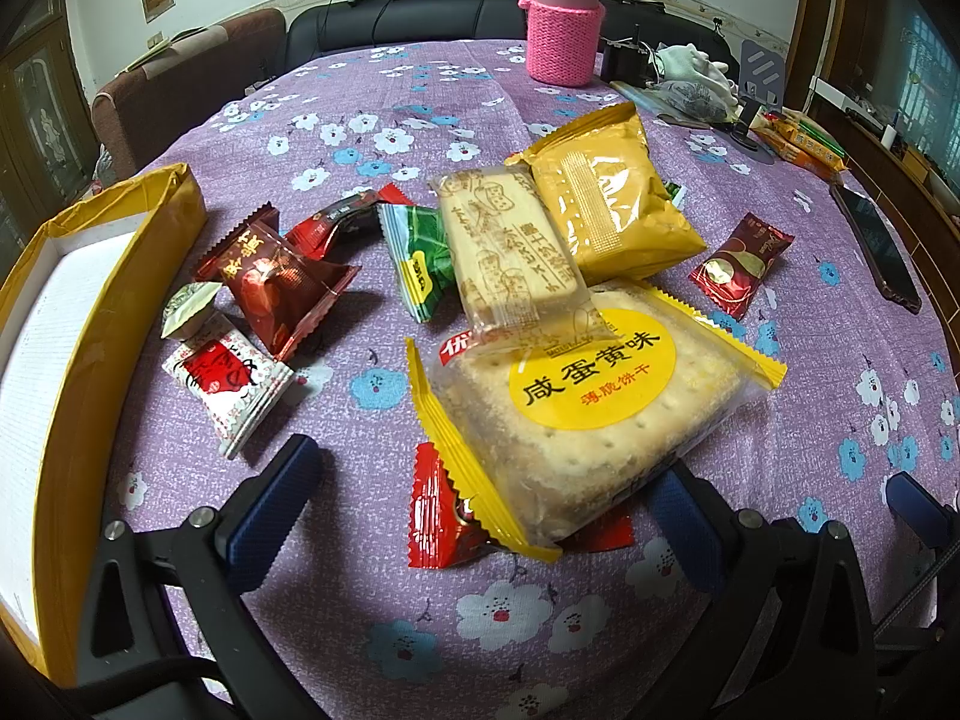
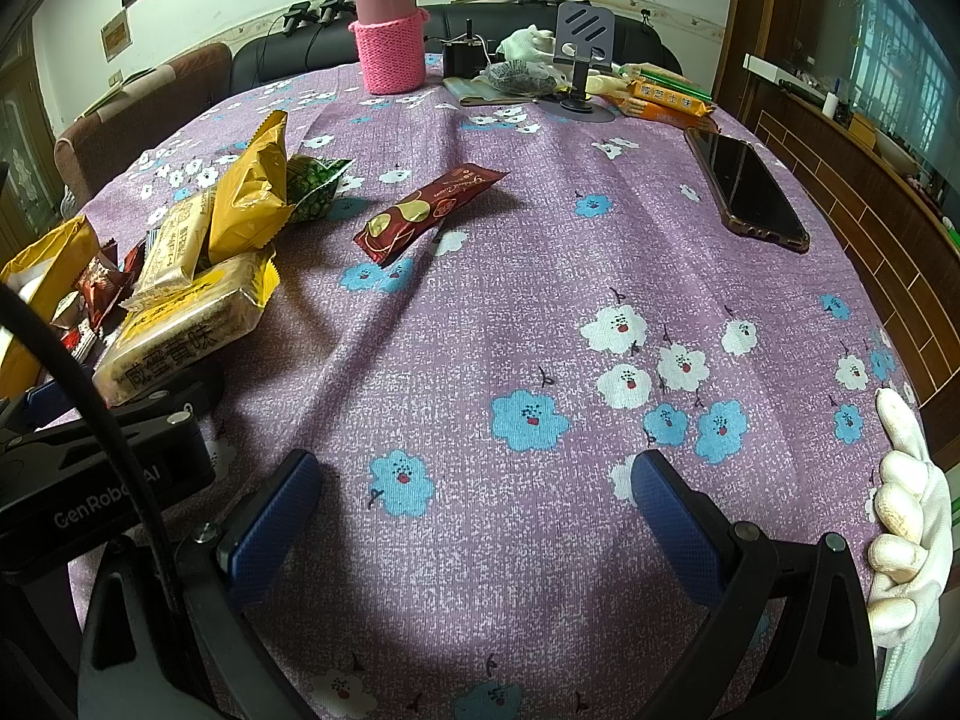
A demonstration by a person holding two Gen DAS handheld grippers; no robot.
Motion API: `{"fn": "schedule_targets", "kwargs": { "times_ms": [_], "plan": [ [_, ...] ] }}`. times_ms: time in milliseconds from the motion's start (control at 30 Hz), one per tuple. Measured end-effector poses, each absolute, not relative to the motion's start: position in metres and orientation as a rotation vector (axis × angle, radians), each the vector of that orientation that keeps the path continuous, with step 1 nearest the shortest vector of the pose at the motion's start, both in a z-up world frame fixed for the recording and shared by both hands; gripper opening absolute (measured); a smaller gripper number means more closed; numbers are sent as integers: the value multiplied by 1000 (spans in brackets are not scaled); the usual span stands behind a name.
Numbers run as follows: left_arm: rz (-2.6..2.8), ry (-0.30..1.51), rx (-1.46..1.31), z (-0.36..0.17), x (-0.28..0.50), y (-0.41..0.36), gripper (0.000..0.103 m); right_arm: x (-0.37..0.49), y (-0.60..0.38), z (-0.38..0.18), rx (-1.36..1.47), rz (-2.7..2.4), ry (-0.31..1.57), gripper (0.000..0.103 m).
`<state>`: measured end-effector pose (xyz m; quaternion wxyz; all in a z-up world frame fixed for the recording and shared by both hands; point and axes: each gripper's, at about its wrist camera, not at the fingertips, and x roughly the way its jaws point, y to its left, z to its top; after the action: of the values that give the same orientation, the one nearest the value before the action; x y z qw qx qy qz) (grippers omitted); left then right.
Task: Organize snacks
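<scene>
A pile of wrapped snacks lies on the purple flowered tablecloth (image 1: 372, 120). In the left wrist view a large cracker pack with a yellow round label (image 1: 594, 414) lies between my open left gripper (image 1: 480, 510) fingers, over a red wrapper (image 1: 444, 516). Behind it lie a clear biscuit pack (image 1: 510, 246), a gold pack (image 1: 612, 210), a green pack (image 1: 420, 264), dark red candies (image 1: 276, 282) and a white-red candy (image 1: 234, 378). A yellow box (image 1: 90, 312) stands at the left. My right gripper (image 2: 474, 510) is open and empty over bare cloth; a dark red bar (image 2: 426, 210) lies ahead.
A pink thermos in a knitted sleeve (image 2: 390, 30) stands at the back. A phone (image 2: 744, 186) lies at the right, with a phone stand (image 2: 582, 54), gloves and orange snack packs (image 2: 666, 99) behind it. A gloved hand (image 2: 906, 516) is at the right edge.
</scene>
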<state>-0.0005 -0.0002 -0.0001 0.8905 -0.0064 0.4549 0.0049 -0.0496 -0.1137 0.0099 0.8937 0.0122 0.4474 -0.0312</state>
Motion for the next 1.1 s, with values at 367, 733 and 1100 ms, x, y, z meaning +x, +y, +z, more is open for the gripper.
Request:
{"fn": "schedule_targets", "kwargs": {
  "times_ms": [367, 733, 1100],
  "plan": [
    [-8, 952, -3, 0, 0, -1, 103, -49, -114, 10, 26, -64, 928, 103],
    [-80, 998, 35, 1, 2, 0, 103, -49, -114, 9, 27, -64, 928, 103],
    [-217, 912, -46, 39, -40, 33, 88, -48, -110, 9, 25, -61, 928, 103]
  ]
}}
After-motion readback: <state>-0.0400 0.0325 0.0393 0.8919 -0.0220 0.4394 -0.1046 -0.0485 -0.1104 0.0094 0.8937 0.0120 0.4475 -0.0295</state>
